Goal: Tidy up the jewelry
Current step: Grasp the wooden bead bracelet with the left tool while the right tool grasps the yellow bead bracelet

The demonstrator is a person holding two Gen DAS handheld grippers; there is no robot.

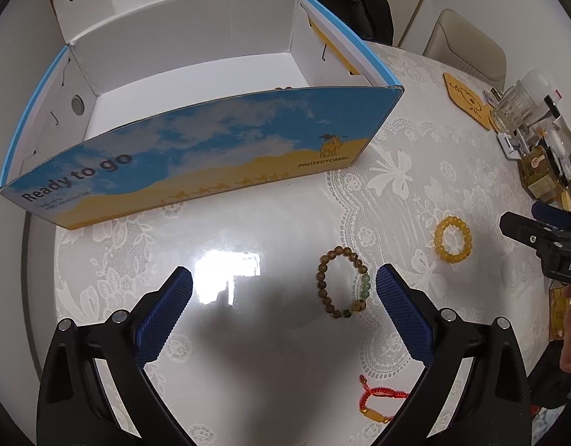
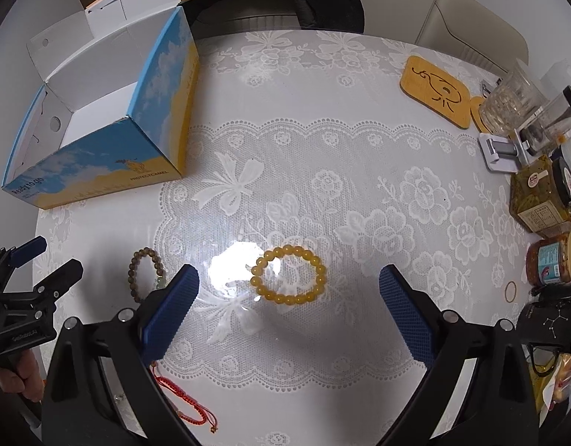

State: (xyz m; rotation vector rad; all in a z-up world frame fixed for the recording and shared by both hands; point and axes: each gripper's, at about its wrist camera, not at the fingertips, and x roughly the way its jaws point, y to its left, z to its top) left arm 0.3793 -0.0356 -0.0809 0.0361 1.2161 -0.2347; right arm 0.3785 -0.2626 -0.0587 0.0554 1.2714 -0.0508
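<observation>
Both grippers sit nearest the cam, each w/ blue pads spread wide, holding nothing. Left gripper (image 1: 284, 280) hangs over the table (image 1: 285, 215); right gripper (image 2: 289, 278) does too.

Biggest thing: the open box (image 1: 196, 156), blue sky and sand print, "Ready to go" on its front, at 12 o'clock in the left view and 10 o'clock in the right view. Something small and brown peeks over its front wall; can't tell what.

Next, the brown bead bracelet (image 1: 343, 282) w/ a few green beads lies flat between the left pads, close to the 3 o'clock pad.

Yellow bead bracelet (image 2: 289, 275) lies flat between the right pads, nearer the 9 o'clock one.

Smallest: red cord bracelet (image 1: 378, 401) at 5 o'clock in the left view, partly under the gripper.
</observation>
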